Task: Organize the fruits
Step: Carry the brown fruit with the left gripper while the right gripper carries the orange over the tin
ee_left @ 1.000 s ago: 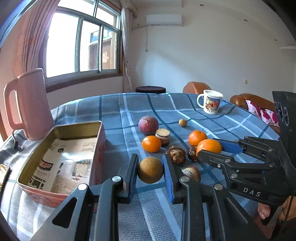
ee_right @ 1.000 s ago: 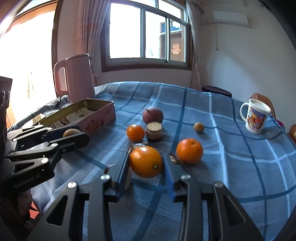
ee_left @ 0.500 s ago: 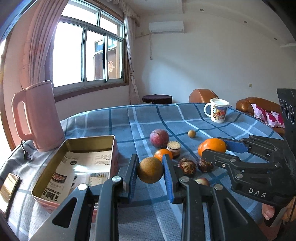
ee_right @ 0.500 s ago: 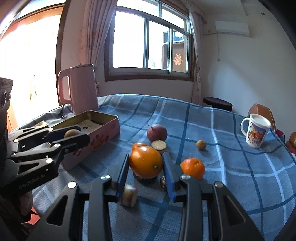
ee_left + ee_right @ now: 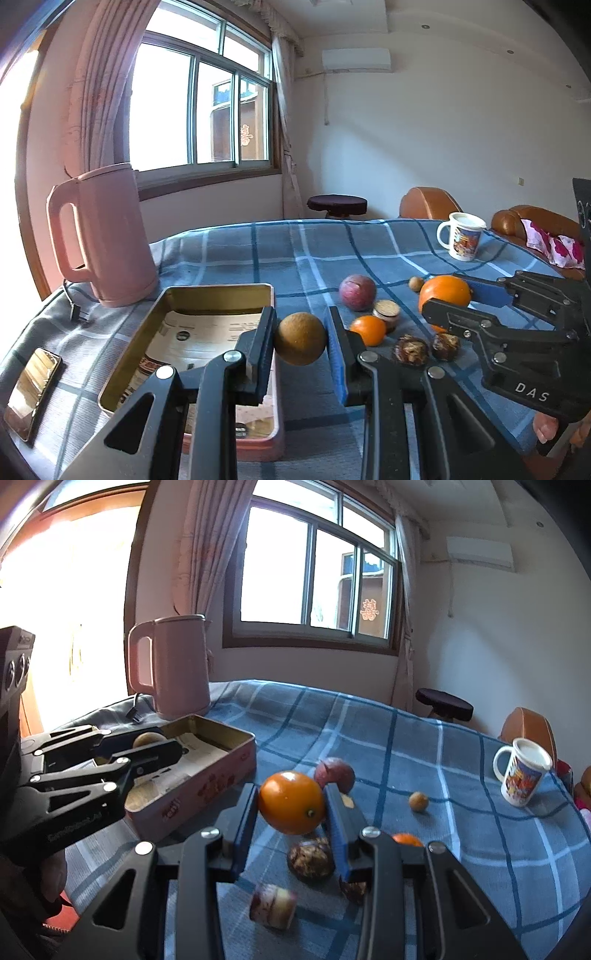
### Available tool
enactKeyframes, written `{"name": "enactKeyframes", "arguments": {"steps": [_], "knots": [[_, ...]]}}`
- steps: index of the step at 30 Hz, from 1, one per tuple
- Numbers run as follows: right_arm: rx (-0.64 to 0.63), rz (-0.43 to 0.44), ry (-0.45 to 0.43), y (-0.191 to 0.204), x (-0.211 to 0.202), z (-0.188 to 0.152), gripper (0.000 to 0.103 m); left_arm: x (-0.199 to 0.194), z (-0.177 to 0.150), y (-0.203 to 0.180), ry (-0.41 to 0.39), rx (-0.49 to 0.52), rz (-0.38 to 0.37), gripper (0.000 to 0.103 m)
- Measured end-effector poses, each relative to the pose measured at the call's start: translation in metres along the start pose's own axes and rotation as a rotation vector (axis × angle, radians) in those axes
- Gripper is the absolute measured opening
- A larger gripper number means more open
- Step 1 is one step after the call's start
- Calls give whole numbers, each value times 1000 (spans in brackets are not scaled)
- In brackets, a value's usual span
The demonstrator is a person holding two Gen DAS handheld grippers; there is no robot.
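— What has the left tool point(image 5: 300, 341) got?
— It's clamped on a round brown fruit point(image 5: 300, 343), lifted off the tabletop point(image 5: 317, 251), just beside the open tin point(image 5: 218, 291).
— And the right tool point(image 5: 291, 805)?
— Closed around a big orange point(image 5: 291, 802), held in the air above the fruit left on the blue checked cloth: a purple fruit point(image 5: 338, 771), a small orange point(image 5: 368, 329), and a few cut pieces.
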State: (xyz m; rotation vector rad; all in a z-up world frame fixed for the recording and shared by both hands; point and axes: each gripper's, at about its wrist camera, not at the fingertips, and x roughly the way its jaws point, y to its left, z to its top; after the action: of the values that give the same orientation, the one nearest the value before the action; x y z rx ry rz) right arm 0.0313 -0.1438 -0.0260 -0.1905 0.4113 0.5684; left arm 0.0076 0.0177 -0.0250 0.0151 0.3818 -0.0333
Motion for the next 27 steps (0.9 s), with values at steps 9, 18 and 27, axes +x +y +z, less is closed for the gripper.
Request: {"name": "enactKeyframes", "arguments": {"steps": [9, 18, 27], "knots": [[-59, 25, -15, 20, 9, 26, 39, 5, 6, 24, 5, -24, 59, 28], [-102, 56, -18, 40, 25, 45, 39, 9, 9, 45, 15, -34, 100, 28], [-119, 84, -8, 49, 41, 61, 39, 20, 10, 62, 41, -31, 133, 28]]}}
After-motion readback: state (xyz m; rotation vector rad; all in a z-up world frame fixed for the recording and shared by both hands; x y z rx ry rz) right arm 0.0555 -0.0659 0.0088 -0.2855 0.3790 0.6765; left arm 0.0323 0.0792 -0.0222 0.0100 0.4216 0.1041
